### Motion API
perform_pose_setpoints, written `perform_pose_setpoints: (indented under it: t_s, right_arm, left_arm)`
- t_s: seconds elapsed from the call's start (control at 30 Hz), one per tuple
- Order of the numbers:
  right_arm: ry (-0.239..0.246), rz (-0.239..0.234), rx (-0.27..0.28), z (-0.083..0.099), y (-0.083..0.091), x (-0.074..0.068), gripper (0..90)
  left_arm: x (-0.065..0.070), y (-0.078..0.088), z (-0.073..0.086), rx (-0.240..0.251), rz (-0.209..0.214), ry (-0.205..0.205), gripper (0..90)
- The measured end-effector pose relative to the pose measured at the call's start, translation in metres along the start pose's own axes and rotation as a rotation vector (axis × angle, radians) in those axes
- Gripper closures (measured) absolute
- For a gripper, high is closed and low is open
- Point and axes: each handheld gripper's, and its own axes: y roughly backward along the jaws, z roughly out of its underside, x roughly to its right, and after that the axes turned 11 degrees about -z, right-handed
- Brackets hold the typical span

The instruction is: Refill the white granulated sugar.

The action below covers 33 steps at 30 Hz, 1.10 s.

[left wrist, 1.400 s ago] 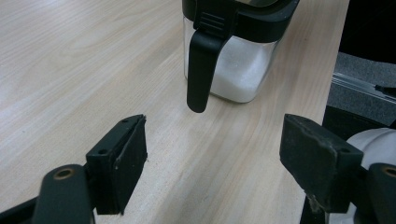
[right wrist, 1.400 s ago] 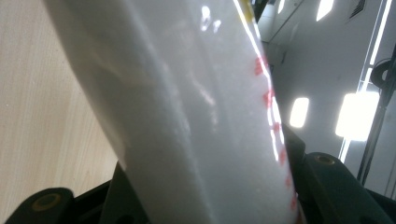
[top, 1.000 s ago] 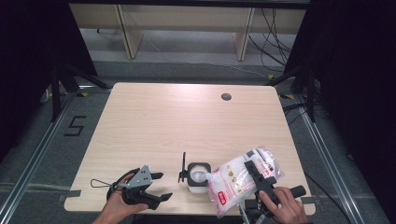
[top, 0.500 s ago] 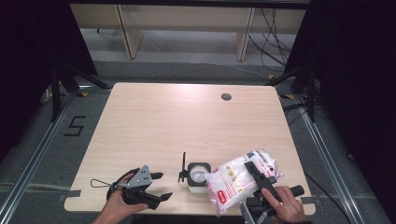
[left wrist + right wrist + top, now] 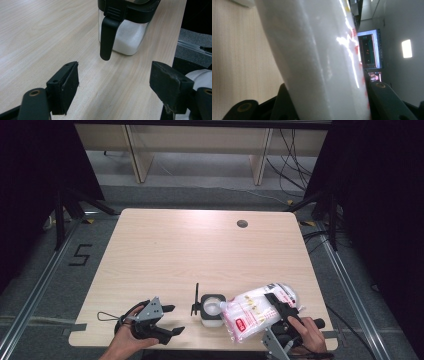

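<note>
Clearly, a clear plastic bag (image 5: 255, 312) of white granules, printed with red marks, is clamped between the jaws of the right gripper (image 5: 278, 309), whose jaws have just been closing a little further on it. From the high view, the bag is seen at about five o'clock on the table (image 5: 200, 255), tilted so that its lower corner is brought over the open mouth of the container (image 5: 211, 308). In the right gripper view the bag (image 5: 319, 57) is seen pressed from both sides by the two black jaws.

The container, a small square clear jar with a black rim and a black handle at its nine o'clock side, is placed near the table's front edge at about six o'clock. White granules are seen inside it in the left gripper view (image 5: 128, 35), filling its lower part.

The left gripper (image 5: 169, 319) is held at about seven o'clock on the table, just beside the container, pointed toward it. Its jaws are spread wide and nothing is gripped between them; the container's handle (image 5: 108, 37) is seen ahead of the gap.
</note>
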Motion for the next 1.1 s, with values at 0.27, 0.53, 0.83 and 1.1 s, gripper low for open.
perform_pose_setpoints:
  t_s: [0.27, 0.53, 0.83, 1.1]
  right_arm:
    - [-0.049, -0.006, 0.048, 0.003, 0.002, 0.000, 61.6]
    - [-0.092, -0.078, 0.055, 0.005, 0.003, -0.006, 62.5]
    - [-0.135, -0.049, 0.095, 0.008, 0.004, -0.004, 63.4]
    - [-0.302, -0.095, 0.125, 0.013, -0.003, -0.001, 64.1]
  left_arm:
    - [0.000, 0.000, 0.000, 0.002, -0.004, 0.006, 23.1]
    - [-0.001, 0.002, -0.001, 0.004, 0.003, 0.012, 23.1]
    - [0.001, 0.001, -0.001, 0.008, 0.006, 0.023, 23.1]
    - [0.000, 0.000, -0.001, 0.008, -0.002, 0.021, 23.1]
